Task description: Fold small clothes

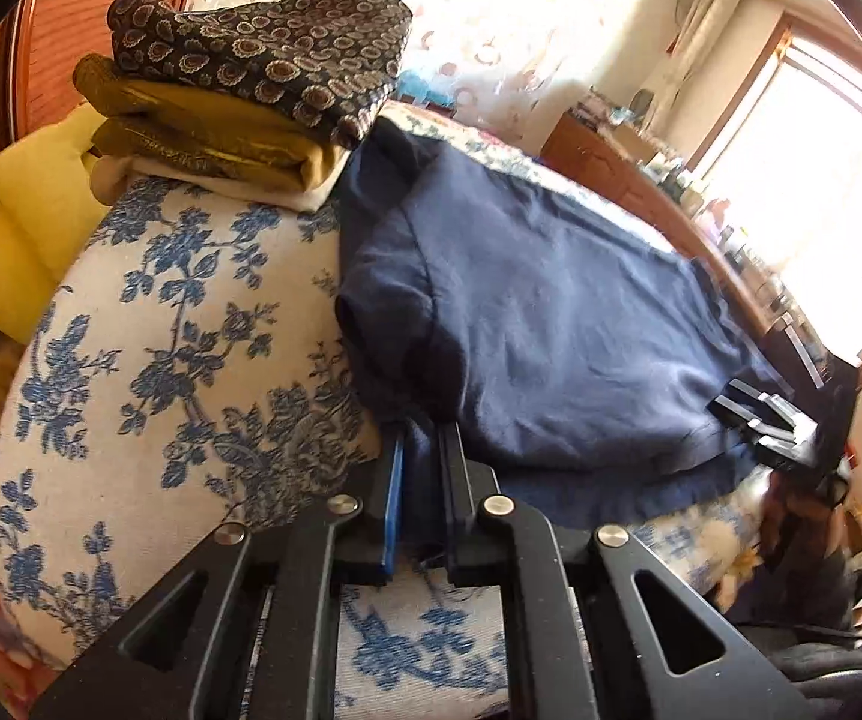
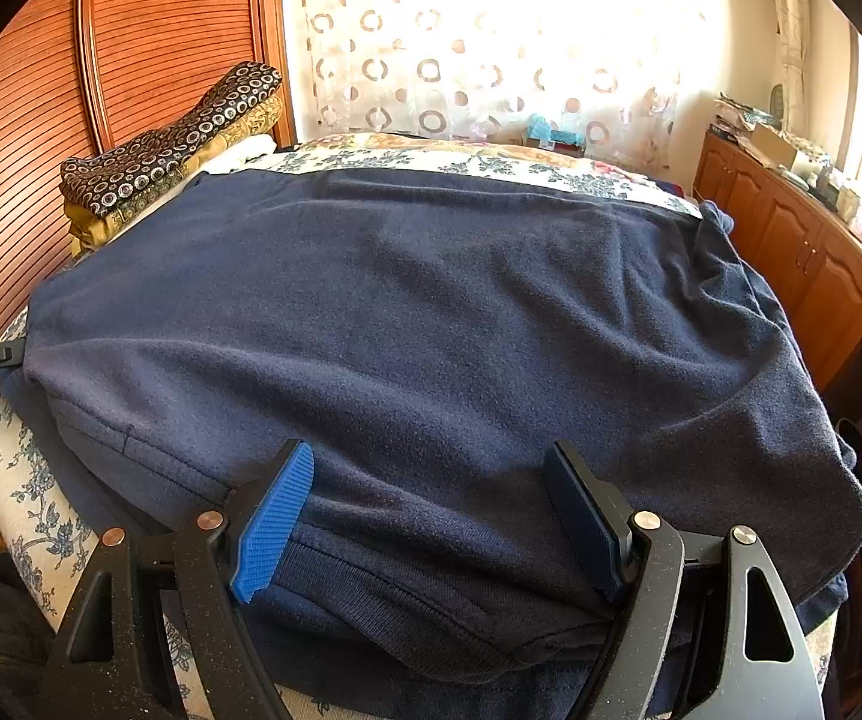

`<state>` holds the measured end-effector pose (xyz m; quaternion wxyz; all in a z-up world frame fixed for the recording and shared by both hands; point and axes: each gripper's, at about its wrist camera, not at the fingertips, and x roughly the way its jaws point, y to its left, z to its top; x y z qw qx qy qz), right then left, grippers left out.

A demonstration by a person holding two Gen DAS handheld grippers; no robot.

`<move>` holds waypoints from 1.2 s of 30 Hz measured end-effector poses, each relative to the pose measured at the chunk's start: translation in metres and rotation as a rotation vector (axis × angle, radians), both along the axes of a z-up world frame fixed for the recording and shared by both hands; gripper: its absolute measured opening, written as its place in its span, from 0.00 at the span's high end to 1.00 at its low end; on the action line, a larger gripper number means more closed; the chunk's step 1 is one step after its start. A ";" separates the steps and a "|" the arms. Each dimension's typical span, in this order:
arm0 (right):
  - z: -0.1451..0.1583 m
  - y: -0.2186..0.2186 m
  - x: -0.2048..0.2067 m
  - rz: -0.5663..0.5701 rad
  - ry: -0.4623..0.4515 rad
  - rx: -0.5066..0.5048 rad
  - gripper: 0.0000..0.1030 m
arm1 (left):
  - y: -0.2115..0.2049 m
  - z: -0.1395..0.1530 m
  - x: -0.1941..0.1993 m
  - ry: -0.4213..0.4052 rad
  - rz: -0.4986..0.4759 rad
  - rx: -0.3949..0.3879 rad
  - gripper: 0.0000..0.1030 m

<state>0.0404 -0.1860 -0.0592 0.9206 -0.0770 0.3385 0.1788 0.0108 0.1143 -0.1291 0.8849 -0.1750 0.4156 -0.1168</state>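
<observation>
Navy shirt (image 2: 431, 330) lies spread over the bed (image 1: 191, 312). Left tongs (image 1: 422, 498) pinch its edge at bottom centre; right tongs (image 2: 431, 516) gape wide over the hem, gripping nothing, equally close.

My bed (image 2: 23, 504) wears a white cover printed with blue flowers. Behind it I see a reddish wooden headboard (image 2: 149, 30) with fine ribbing, and beside that a sheer curtain (image 2: 491, 48) dotted with rings, bright with daylight. A yellow pillow (image 1: 29, 240) sits at the bed's edge by the headboard. Along the right wall runs a wooden cabinet (image 2: 791, 240), its top crowded with small clutter I can't make out.
</observation>
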 end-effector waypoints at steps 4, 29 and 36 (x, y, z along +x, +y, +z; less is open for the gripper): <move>0.000 0.000 0.000 -0.001 0.000 0.001 0.22 | 0.005 0.000 0.005 0.024 0.033 -0.001 0.67; -0.001 -0.001 -0.001 0.006 -0.001 -0.001 0.22 | -0.015 0.006 0.034 0.011 0.012 0.001 0.87; 0.003 -0.013 -0.004 -0.008 -0.017 0.047 0.22 | -0.044 0.044 0.036 -0.097 -0.058 -0.001 0.88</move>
